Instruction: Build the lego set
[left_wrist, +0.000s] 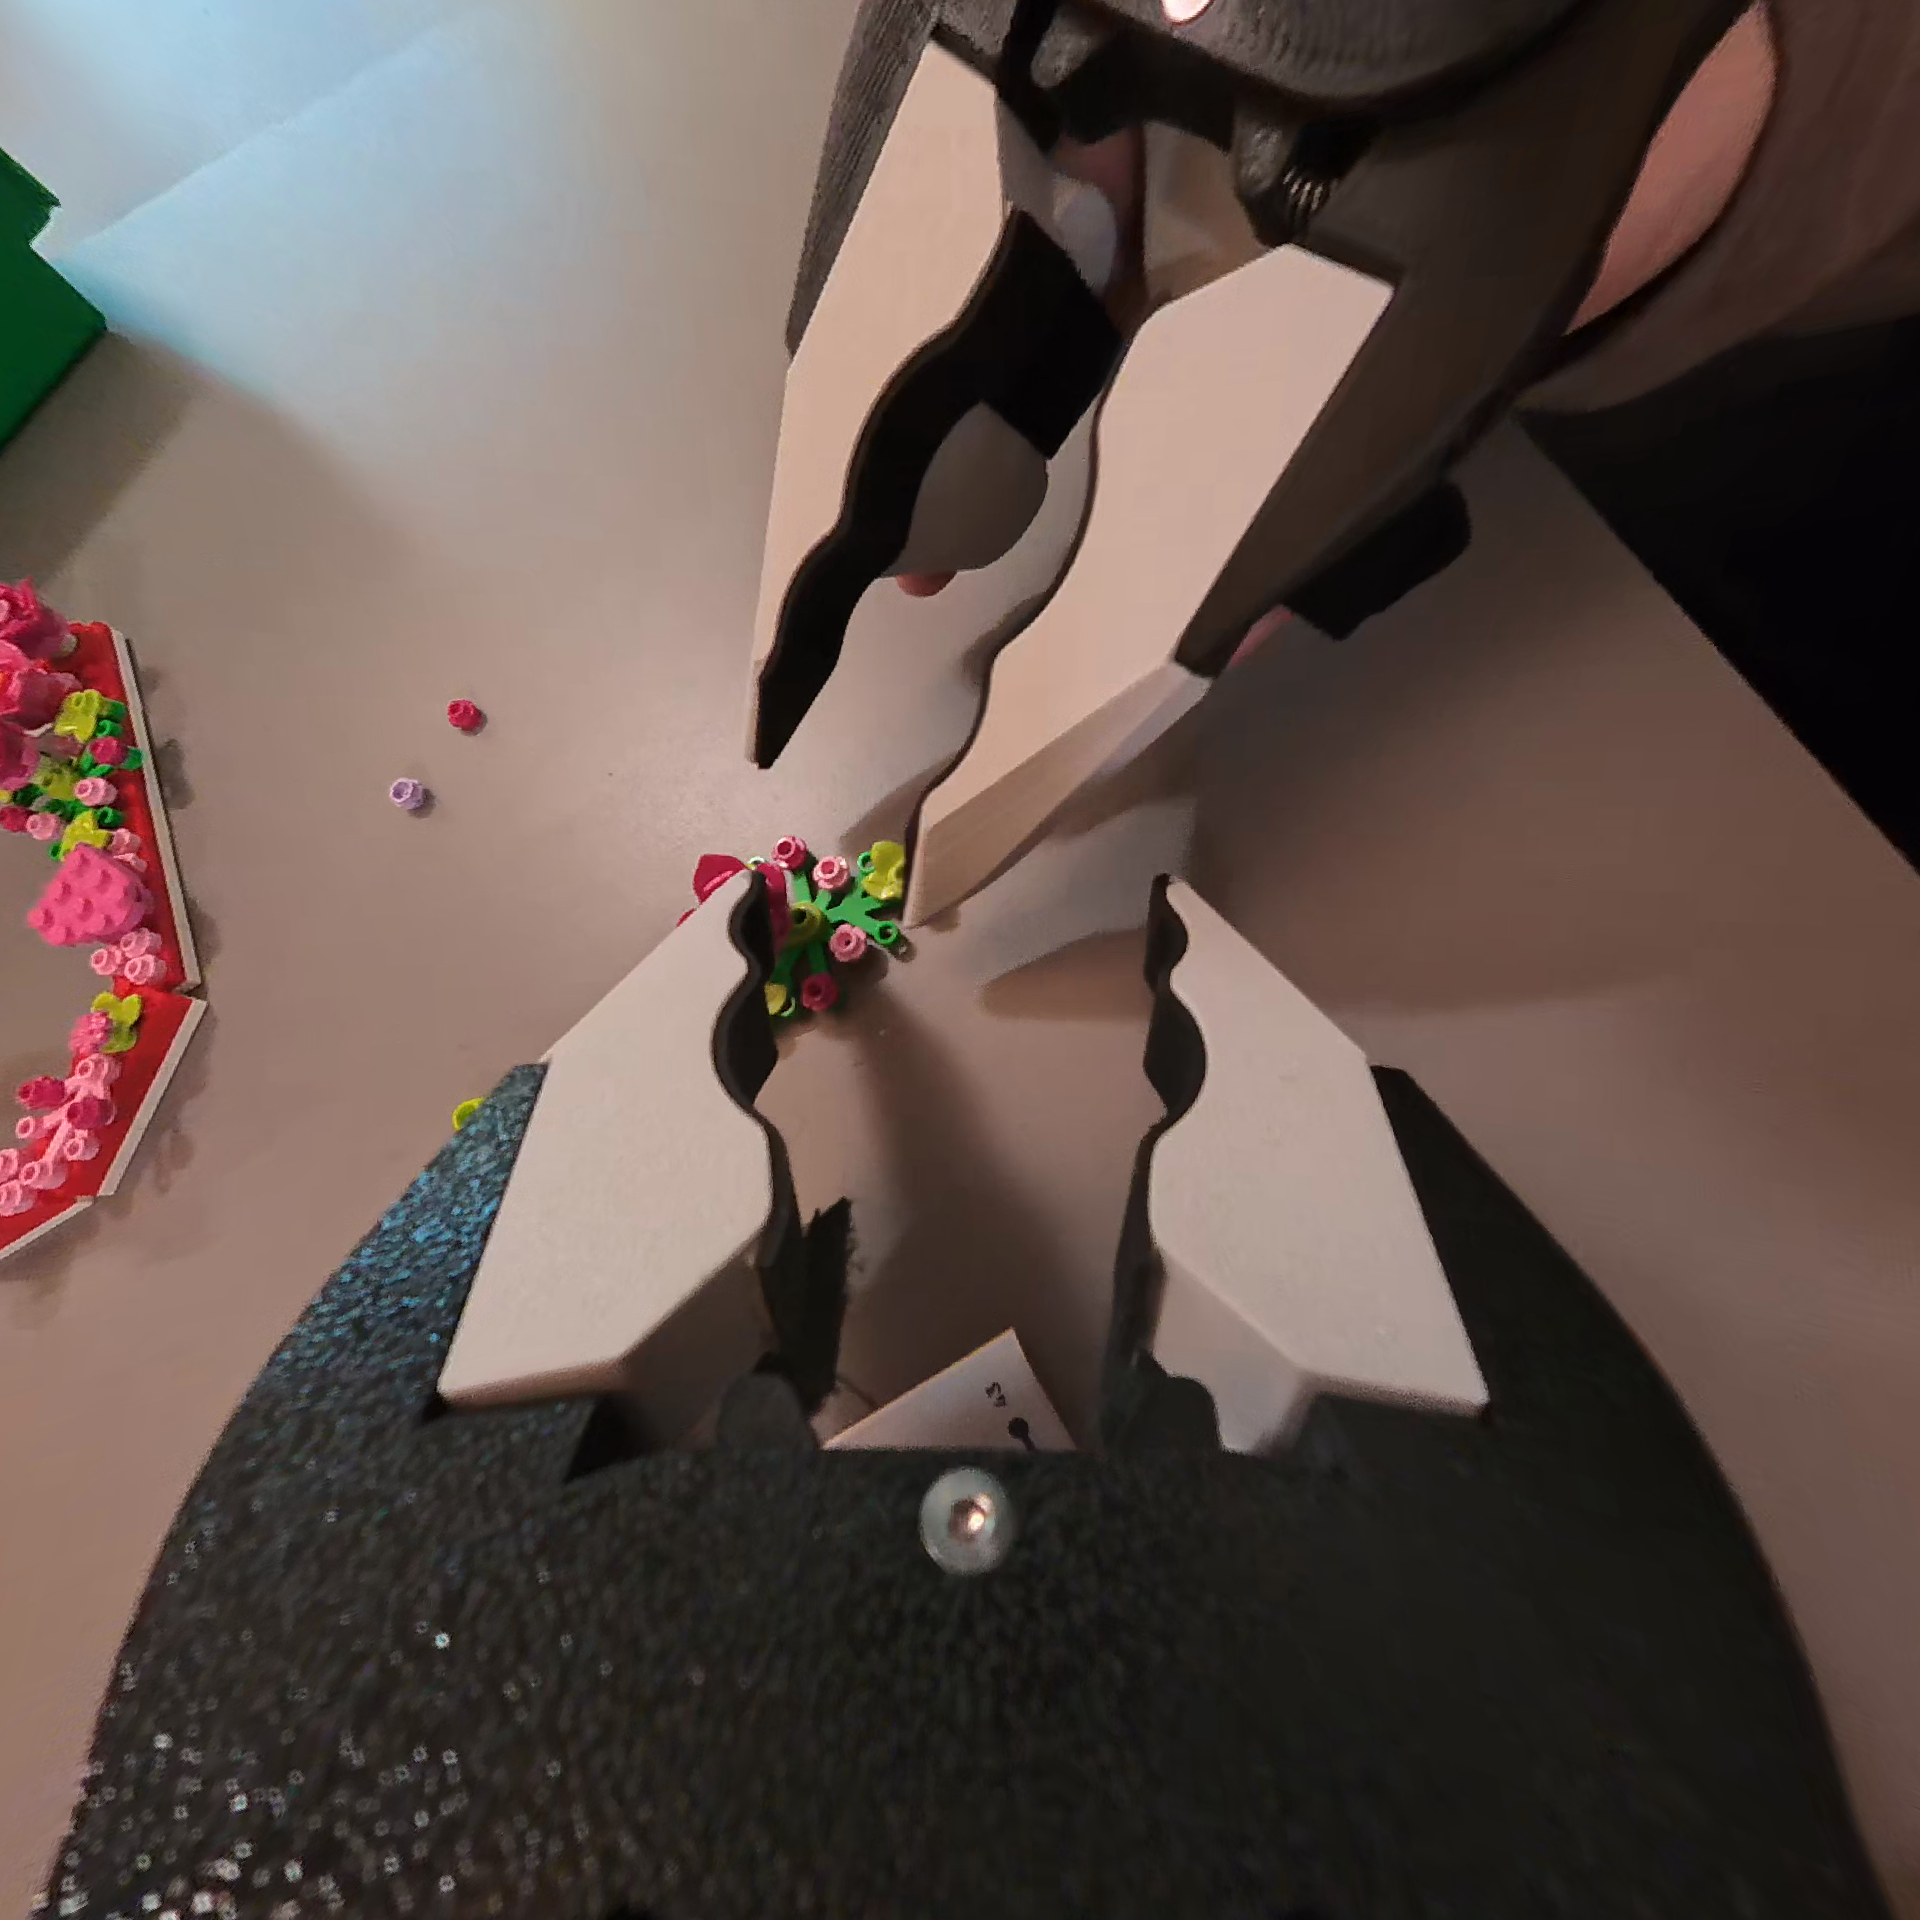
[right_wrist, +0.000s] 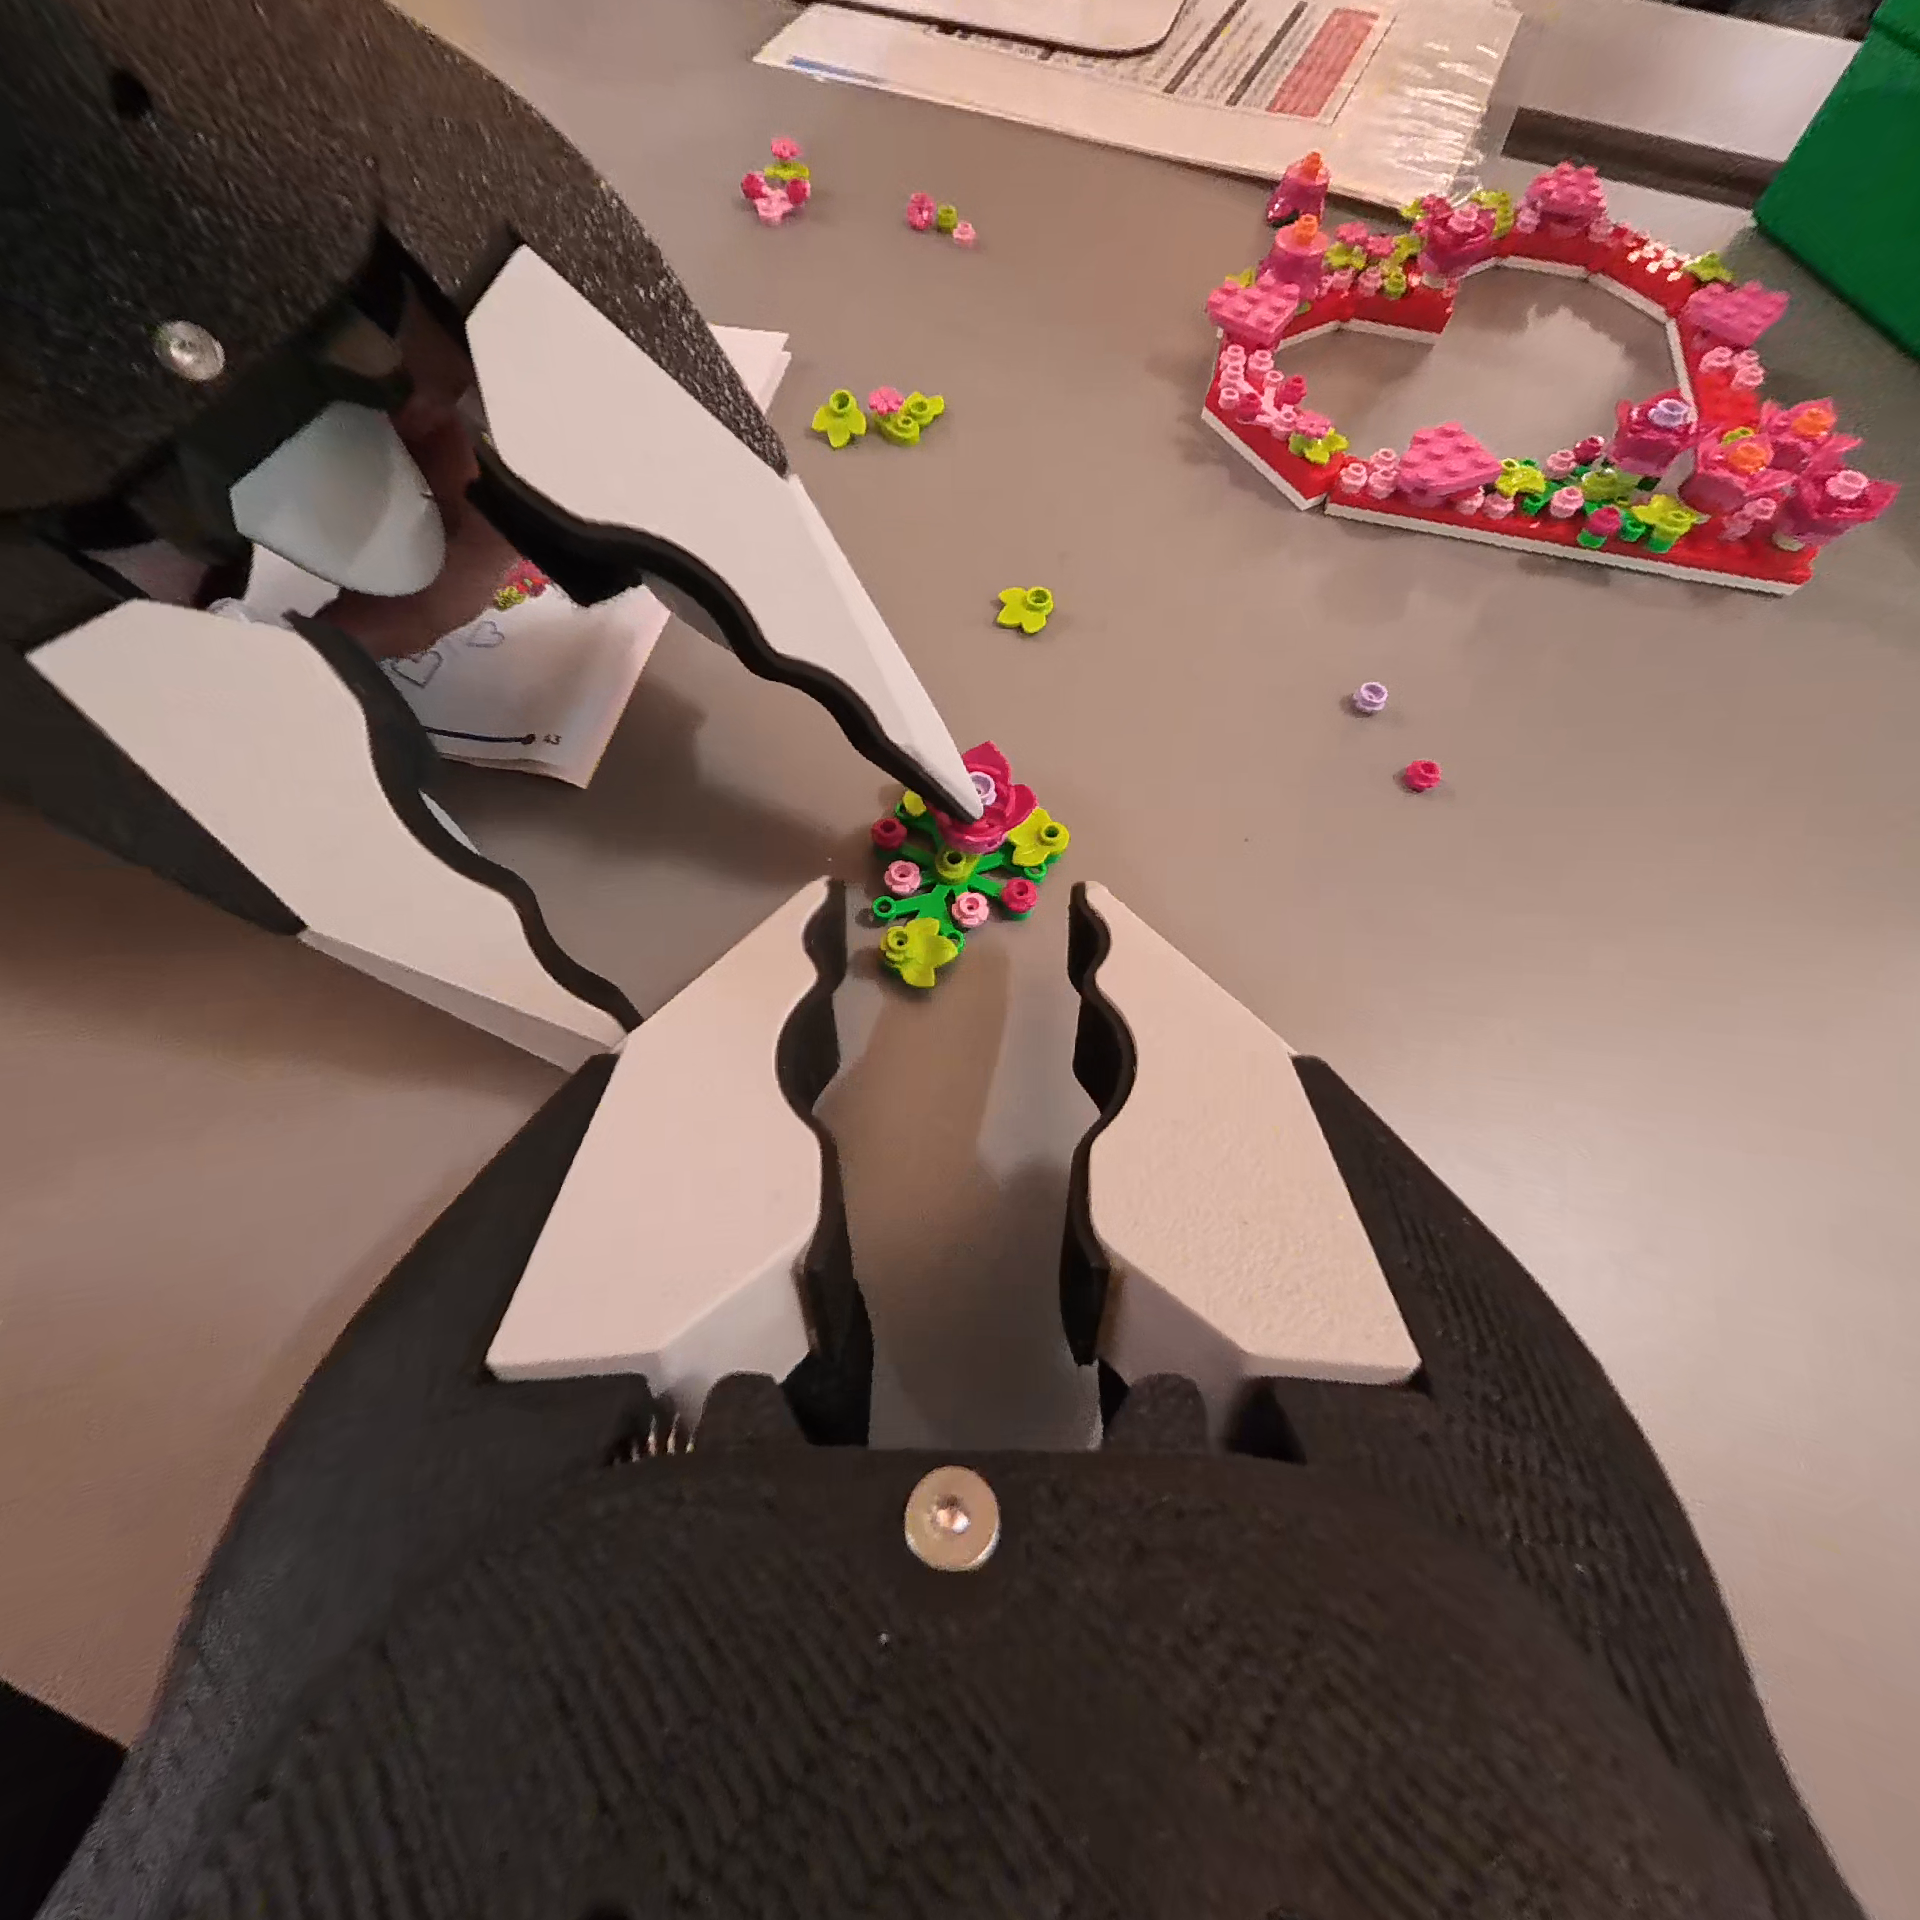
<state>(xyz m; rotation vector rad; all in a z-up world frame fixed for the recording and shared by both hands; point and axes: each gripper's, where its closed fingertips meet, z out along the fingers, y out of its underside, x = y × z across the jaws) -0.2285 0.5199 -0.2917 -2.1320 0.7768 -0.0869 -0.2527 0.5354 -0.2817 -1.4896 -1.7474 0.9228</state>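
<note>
A small flower cluster (right_wrist: 961, 868) on a green leaf piece lies on the grey table, with pink and magenta studs, lime leaves and a magenta rose (right_wrist: 987, 795) on top. It also shows in the left wrist view (left_wrist: 831, 920). My left gripper (left_wrist: 953, 883) is open and empty; one of its fingertips (right_wrist: 940, 774) rests on the rose. My right gripper (right_wrist: 953, 885) is open and empty, its tips just short of the cluster. In the left wrist view the right gripper (left_wrist: 840, 836) comes in from above, one finger down beside the cluster.
A red heart-shaped frame (right_wrist: 1600, 265) covered in flowers stands at the right; its edge shows in the left wrist view (left_wrist: 140, 1101). Loose pieces lie about: a lavender stud (right_wrist: 1371, 696), a magenta stud (right_wrist: 1420, 774), a lime leaf (right_wrist: 1025, 608). A booklet (right_wrist: 582, 675) and a green box (right_wrist: 1860, 177) lie farther off. Between my left fingertips and the lime leaf (right_wrist: 1025, 608) there is roughly 8 cm.
</note>
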